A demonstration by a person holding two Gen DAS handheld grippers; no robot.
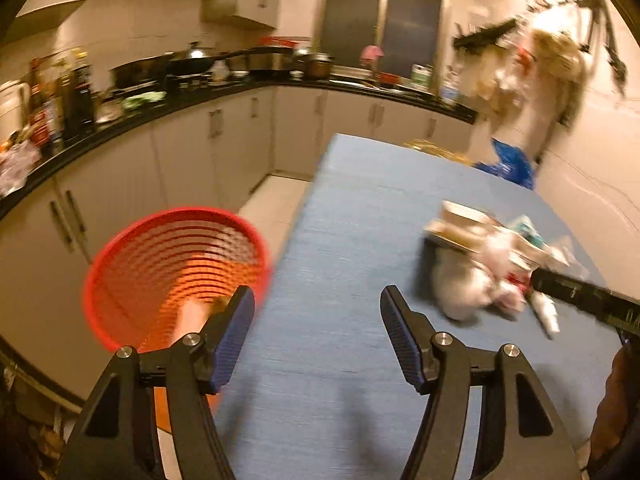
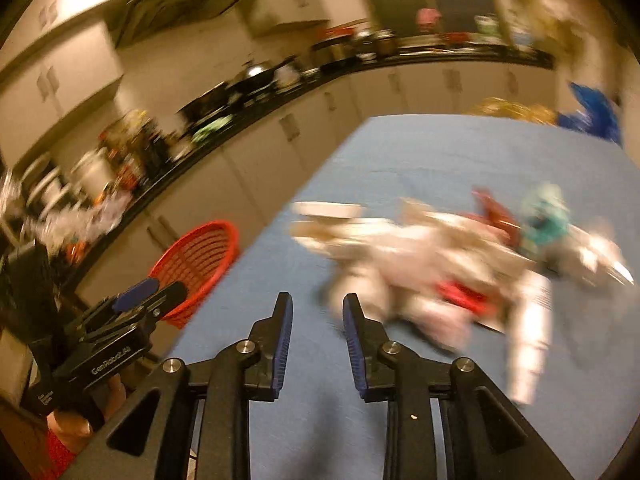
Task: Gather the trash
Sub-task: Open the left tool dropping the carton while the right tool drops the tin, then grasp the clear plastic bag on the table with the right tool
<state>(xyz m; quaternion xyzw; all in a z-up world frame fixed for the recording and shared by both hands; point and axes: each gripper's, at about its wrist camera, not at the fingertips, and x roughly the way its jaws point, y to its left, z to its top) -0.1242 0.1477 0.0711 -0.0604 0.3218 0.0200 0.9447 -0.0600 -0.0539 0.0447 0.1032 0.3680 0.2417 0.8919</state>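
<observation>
A pile of trash [image 1: 492, 264] lies on the blue table [image 1: 352, 220]: white crumpled paper, cardboard pieces, and red and teal wrappers, all blurred. My left gripper [image 1: 318, 300] is open over the table's left part with nothing between its fingers. To its left, beside the table edge, stands a red mesh basket [image 1: 176, 268]; a blurred tan item shows low inside it. A black finger of my right gripper [image 1: 568, 288] reaches in at the pile's right side. In the right wrist view my right gripper [image 2: 317, 298] stands narrowly open and empty, just short of the trash pile [image 2: 440, 264]. The basket [image 2: 196, 256] and left gripper [image 2: 154, 294] are at left.
A black kitchen counter [image 1: 160, 108] crowded with pots and bottles curves along the left and back, over white cabinets. A blue plastic bag [image 1: 512, 164] and a golden item [image 1: 432, 148] sit at the table's far end. Tiled floor [image 1: 276, 204] runs between cabinets and table.
</observation>
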